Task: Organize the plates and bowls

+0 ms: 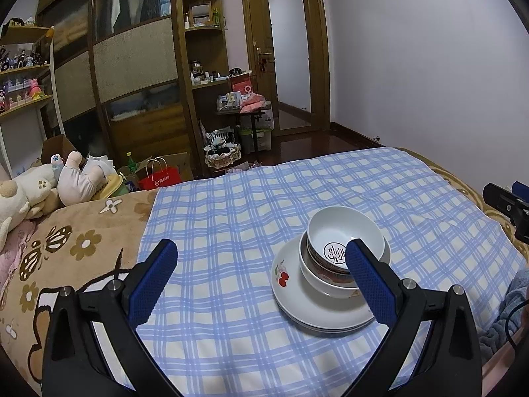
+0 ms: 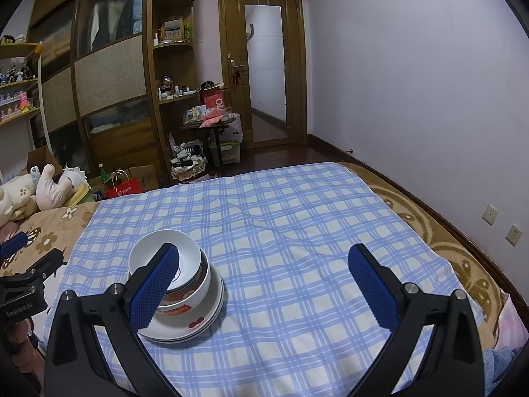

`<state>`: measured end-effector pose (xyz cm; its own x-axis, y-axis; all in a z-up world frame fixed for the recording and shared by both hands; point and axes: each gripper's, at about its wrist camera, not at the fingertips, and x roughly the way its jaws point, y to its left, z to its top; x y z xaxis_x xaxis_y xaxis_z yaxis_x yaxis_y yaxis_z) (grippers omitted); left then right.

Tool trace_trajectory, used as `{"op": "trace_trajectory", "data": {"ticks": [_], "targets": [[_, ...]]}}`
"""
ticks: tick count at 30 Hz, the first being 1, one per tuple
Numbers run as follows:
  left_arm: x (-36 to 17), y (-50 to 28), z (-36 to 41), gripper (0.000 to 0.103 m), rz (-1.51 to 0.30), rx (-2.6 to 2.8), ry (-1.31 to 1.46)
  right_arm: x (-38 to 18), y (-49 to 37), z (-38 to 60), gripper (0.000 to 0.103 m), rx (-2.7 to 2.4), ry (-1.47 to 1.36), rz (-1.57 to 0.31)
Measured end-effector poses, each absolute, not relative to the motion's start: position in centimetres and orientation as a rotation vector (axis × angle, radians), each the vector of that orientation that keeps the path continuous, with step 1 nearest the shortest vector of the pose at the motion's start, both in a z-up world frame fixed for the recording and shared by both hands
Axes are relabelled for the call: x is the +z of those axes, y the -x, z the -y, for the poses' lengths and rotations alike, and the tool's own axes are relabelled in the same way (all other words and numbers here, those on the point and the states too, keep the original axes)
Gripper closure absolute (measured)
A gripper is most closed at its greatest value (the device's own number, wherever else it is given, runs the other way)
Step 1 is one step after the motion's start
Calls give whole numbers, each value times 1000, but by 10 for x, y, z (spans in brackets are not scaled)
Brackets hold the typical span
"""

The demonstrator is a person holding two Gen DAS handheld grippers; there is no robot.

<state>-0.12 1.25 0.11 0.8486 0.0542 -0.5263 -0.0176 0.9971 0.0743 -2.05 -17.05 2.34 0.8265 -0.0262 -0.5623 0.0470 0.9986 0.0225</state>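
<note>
White bowls (image 1: 344, 238) are nested in a stack on white plates (image 1: 304, 301) with a cherry print, on the blue checked cloth (image 1: 251, 218). My left gripper (image 1: 261, 264) is open and empty, above the cloth, with its right finger in front of the stack. In the right wrist view the same bowls (image 2: 185, 251) sit on the plates (image 2: 195, 327) at the lower left. My right gripper (image 2: 264, 268) is open and empty, its left finger in front of the bowls. Each gripper shows at the edge of the other's view.
The cloth lies on a bed with a brown flowered blanket (image 1: 66, 251). Plush toys (image 1: 49, 182) lie at the bed's left edge. A wardrobe (image 1: 132, 66), shelves, a small cluttered table (image 1: 244, 106) and a door (image 1: 287, 53) stand beyond. A wall (image 2: 429, 82) runs along the right.
</note>
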Motion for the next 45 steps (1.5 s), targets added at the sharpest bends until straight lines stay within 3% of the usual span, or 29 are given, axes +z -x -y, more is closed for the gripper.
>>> {"op": "trace_trajectory", "data": {"ticks": [45], "targets": [[4, 6, -17, 3, -550, 26, -68, 24, 21, 170, 0, -39, -34, -597]]}}
